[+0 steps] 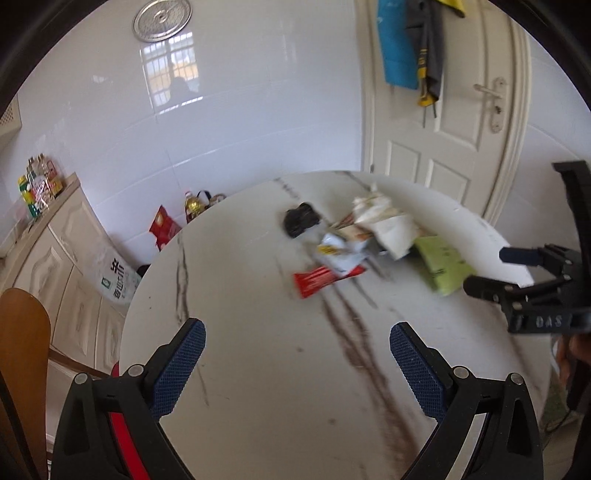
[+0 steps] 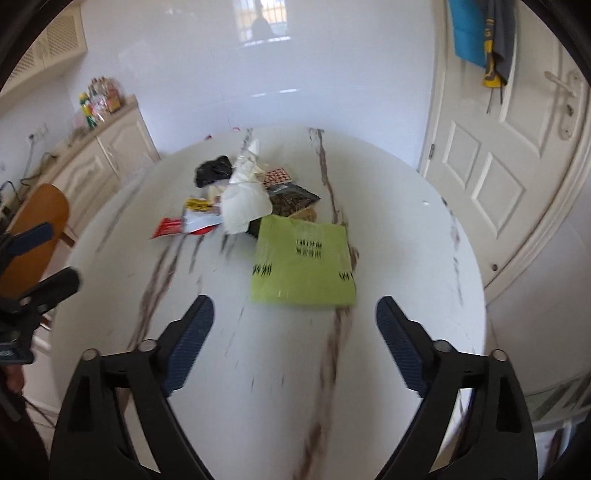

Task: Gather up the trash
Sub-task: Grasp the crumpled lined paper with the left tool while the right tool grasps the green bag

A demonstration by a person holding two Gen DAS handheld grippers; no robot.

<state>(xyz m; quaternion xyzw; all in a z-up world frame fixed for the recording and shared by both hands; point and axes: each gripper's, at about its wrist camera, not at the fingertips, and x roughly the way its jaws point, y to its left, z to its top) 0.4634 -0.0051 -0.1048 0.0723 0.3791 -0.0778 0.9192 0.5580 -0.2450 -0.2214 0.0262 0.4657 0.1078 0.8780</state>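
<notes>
Both claws, left gripper (image 1: pixel 297 354) and right gripper (image 2: pixel 294 332), are gaping wide, gripping nothing. Trash is lying heaped mid-table (image 2: pixel 406 229): green bag (image 2: pixel 303 266), white wrapper (image 2: pixel 245 203), red packet (image 2: pixel 168 227), black wad (image 2: pixel 212 171). Advisable: start with the nearest piece, pinching an edge.

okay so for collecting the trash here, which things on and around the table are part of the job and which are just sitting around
Part of the job: green bag, white crumpled bag, red wrapper, black crumpled bag, dark snack packet, all on the table.

Just sitting around: door, clothes hung on it, cabinet, wooden chair.
</notes>
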